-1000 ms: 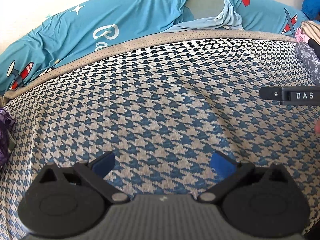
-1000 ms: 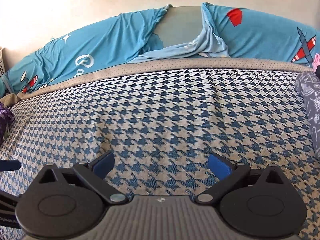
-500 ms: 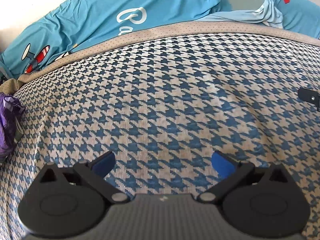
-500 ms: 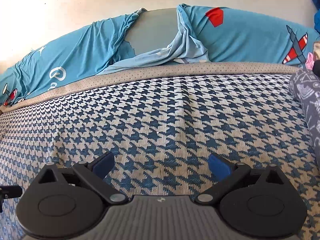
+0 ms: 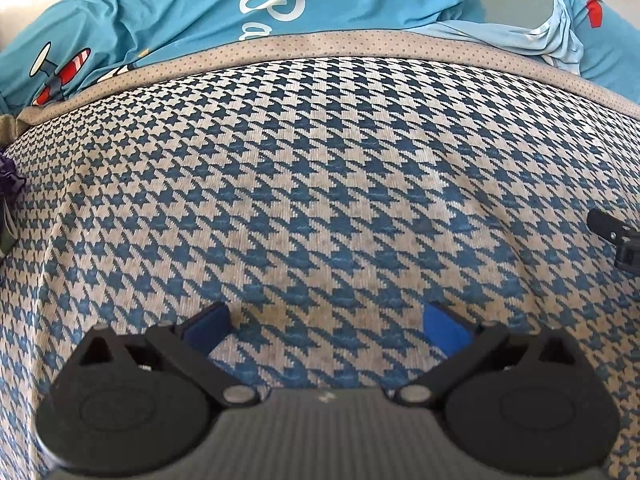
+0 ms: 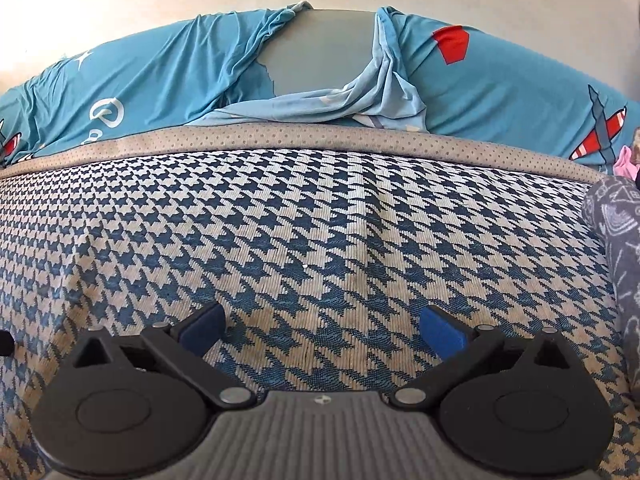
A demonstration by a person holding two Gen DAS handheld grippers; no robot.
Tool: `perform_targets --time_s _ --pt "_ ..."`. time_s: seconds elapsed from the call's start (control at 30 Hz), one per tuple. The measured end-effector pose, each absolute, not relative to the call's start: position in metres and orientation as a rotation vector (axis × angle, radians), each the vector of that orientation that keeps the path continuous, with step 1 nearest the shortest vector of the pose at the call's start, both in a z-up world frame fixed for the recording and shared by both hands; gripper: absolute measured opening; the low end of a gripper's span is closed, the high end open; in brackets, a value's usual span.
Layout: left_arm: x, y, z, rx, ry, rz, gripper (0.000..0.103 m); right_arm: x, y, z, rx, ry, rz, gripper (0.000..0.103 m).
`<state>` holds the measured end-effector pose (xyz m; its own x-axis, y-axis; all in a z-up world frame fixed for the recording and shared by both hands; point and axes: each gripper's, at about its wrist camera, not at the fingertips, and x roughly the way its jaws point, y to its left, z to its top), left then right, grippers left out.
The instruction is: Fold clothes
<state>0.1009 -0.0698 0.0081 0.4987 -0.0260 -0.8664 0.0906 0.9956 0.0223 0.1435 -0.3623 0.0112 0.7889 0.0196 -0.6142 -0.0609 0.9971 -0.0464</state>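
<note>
Left wrist view: the left gripper (image 5: 326, 326) hangs over the houndstooth cover (image 5: 320, 200), its blue-padded fingers (image 5: 208, 326) spread wide with nothing between them.
Right wrist view: the right gripper (image 6: 322, 328) hangs over the same houndstooth cover (image 6: 304, 240), its blue pads (image 6: 442, 330) likewise set wide apart and empty.
Landmark: the houndstooth cover, blue and cream, fills the middle of both views; a dotted beige border (image 6: 320, 138) runs along its far edge.
Clothes, right side: a grey printed garment (image 6: 618, 240) lies on the cover's right edge in the right wrist view; a bit of pink fabric (image 6: 628, 162) shows just beyond it, past the border.
Clothes, left side: a purple garment (image 5: 10, 178) lies at the cover's left edge in the left wrist view, mostly cut off by the frame.
Beyond the cover: a teal sheet with aeroplane prints (image 6: 160, 80) lies rumpled behind the border, pulled back to bare a grey surface (image 6: 324, 52); a pale blue fold (image 6: 360, 100) is bunched at the gap.
Other gripper in sight: a black part of the right gripper (image 5: 616, 236) shows at the cover's right edge in the left wrist view; a small black tip (image 6: 5, 342) shows at the left edge of the right wrist view.
Contact: neither gripper touches any garment; whether the pads touch the cover cannot be told.
</note>
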Motion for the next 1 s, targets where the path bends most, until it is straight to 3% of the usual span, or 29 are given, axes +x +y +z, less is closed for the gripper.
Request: perform_targets --time_s 0.47,1.0 --pt "0.211 -0.067 0.024 0.079 1.126 -0.086 0.103 0.142 -0.361 0.011 -0.079 0.658 0.041 0.103" --pt "0.190 -0.071 0.019 0.084 1.095 -0.088 0.103 0.142 -0.362 0.011 -0.077 0.658 0.043 0.103"
